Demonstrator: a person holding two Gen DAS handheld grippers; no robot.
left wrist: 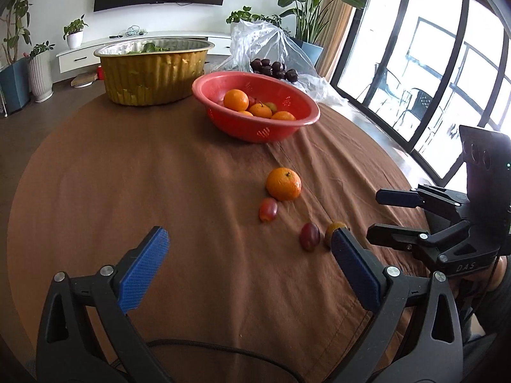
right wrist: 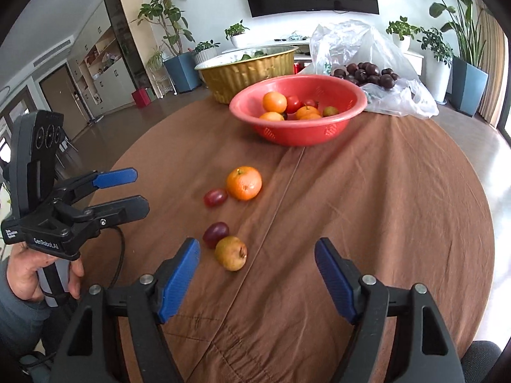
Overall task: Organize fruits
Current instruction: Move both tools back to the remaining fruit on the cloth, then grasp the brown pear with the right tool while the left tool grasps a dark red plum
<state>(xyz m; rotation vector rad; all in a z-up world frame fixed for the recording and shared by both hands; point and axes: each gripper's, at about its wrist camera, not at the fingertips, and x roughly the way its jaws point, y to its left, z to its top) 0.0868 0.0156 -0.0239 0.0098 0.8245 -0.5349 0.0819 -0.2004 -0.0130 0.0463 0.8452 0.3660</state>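
— Daylight is pouring in from the tall windows on the right, and we are looking across a round table (left wrist: 127, 172) under a brown cloth from the left wrist view. What are we seeing on it?

— At the far side a red basket (left wrist: 306, 108) is sitting with oranges already inside, a gold foil tub (left wrist: 153, 76) to its left, a plastic bag (left wrist: 255, 41) of dark plums behind. Loose fruit is lying nearer: an orange (left wrist: 284, 183), a small red fruit (left wrist: 268, 209) touching it, then a dark red fruit (left wrist: 309, 236) and a yellowish fruit (left wrist: 335, 228) partly hidden by our finger.

— And the left gripper (left wrist: 249, 249)?

— We are holding it wide apart, nothing between the blue pads.

— Moving to the right wrist view?

— The right gripper (right wrist: 257, 257) is standing parted and empty too, with the yellowish fruit (right wrist: 231, 253) just ahead of the left pad, touching the dark red fruit (right wrist: 216, 234). The orange (right wrist: 244, 183) and the small red fruit (right wrist: 215, 197) are lying further off, well short of the red basket (right wrist: 297, 127). The left gripper (right wrist: 127, 188) is showing at the left edge, a hand (right wrist: 22, 274) wrapped round its handle.

— So how should we be going about this?

— We judge the yellowish fruit is the nearest pick for the right gripper. We should be shifting left to centre it, lowering until the pads are straddling its widest part, keeping clear of the dark red neighbour so it is not rolling away, and closing gently.
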